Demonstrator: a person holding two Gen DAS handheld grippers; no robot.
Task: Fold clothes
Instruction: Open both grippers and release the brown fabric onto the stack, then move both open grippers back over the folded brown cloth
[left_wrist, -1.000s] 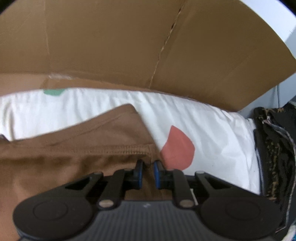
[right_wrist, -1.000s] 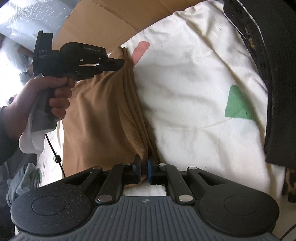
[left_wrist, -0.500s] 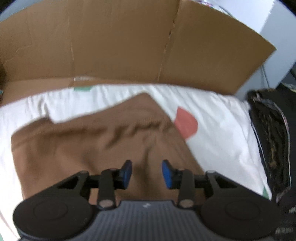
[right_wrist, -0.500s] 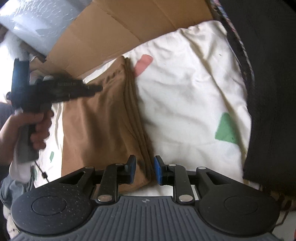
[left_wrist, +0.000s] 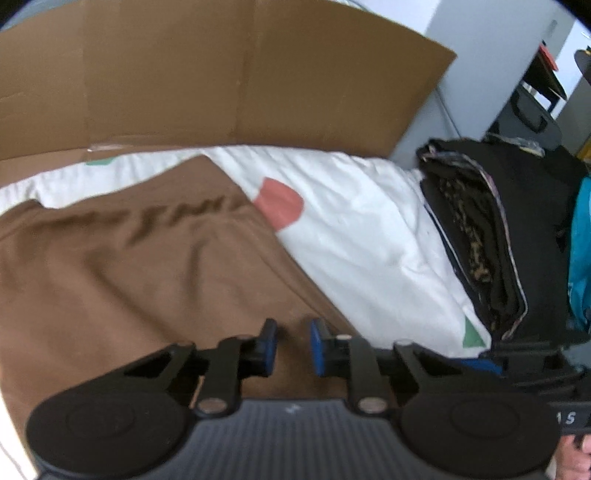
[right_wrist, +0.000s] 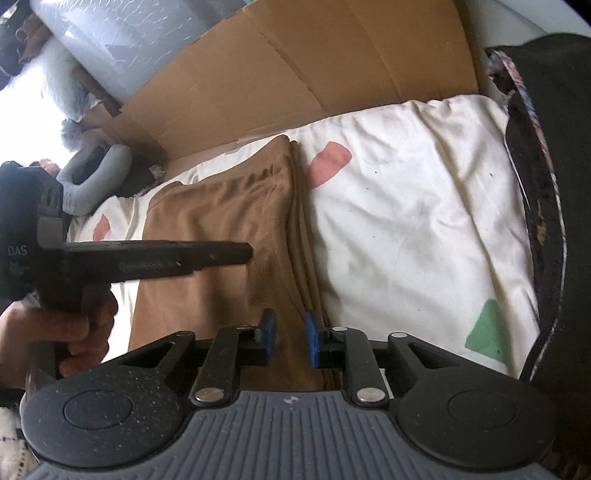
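The brown cloth (right_wrist: 221, 236) lies folded on the white sheet (right_wrist: 406, 229), filling the centre and lower left of the right wrist view, with several layered edges stacked along its right side. In the left wrist view it fills the left and centre. Both grippers hover just above it with nothing between the blue pads: the left gripper (left_wrist: 291, 347) stands about half open, and so does the right gripper (right_wrist: 290, 338), over the layered edge.

As a judgement, a fold lies laid and released; whether another fold or moving the cloth aside comes next cannot be settled. Any regrasp would need all the layers pinched together, or they will slip apart.

The cloth looks soft, matte and knit-like, with shallow wrinkles near its far end. The sheet is rumpled cotton with red and green patches. Stiff cardboard (left_wrist: 221, 74) stands behind, and dark folded clothes (left_wrist: 480, 240) lie stacked at right.
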